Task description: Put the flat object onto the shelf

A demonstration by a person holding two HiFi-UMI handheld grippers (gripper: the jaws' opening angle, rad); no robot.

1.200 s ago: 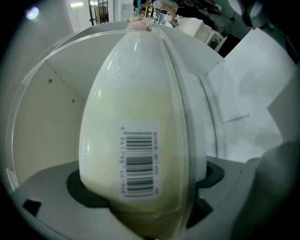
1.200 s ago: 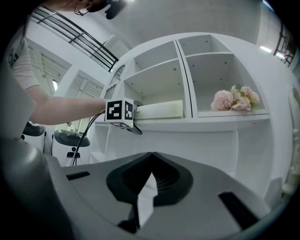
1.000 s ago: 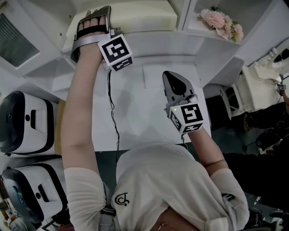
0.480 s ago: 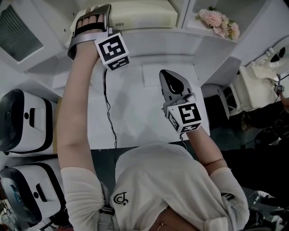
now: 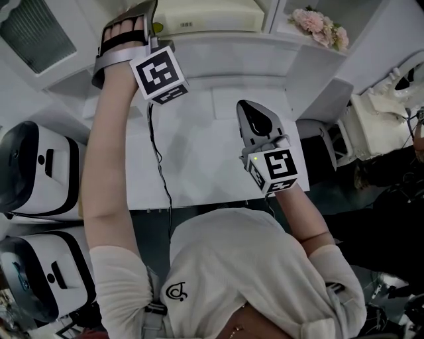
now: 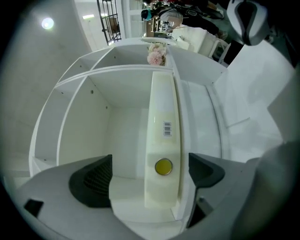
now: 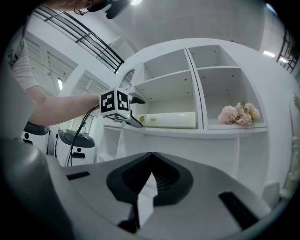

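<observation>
The flat object (image 5: 205, 13) is a long cream box with a barcode label and a yellow dot. It lies on the white shelf (image 5: 278, 53), in the lower left compartment. In the left gripper view the box (image 6: 163, 140) stands on its edge against the compartment's right wall. My left gripper (image 6: 147, 176) is open, one jaw on each side of the box's near end, with a gap on both sides. In the head view the left gripper (image 5: 136, 20) reaches up to the shelf. My right gripper (image 5: 255, 122) hovers shut over the table with nothing in it.
Pink flowers (image 5: 322, 30) sit in the compartment to the right of the box. A white table (image 5: 199, 152) lies below the shelf. White rounded machines (image 5: 36, 172) stand at the left. A black cable (image 5: 159, 152) hangs from the left gripper.
The left gripper has shifted slightly left at the shelf, still at the box's end. The right gripper has hardly moved.
</observation>
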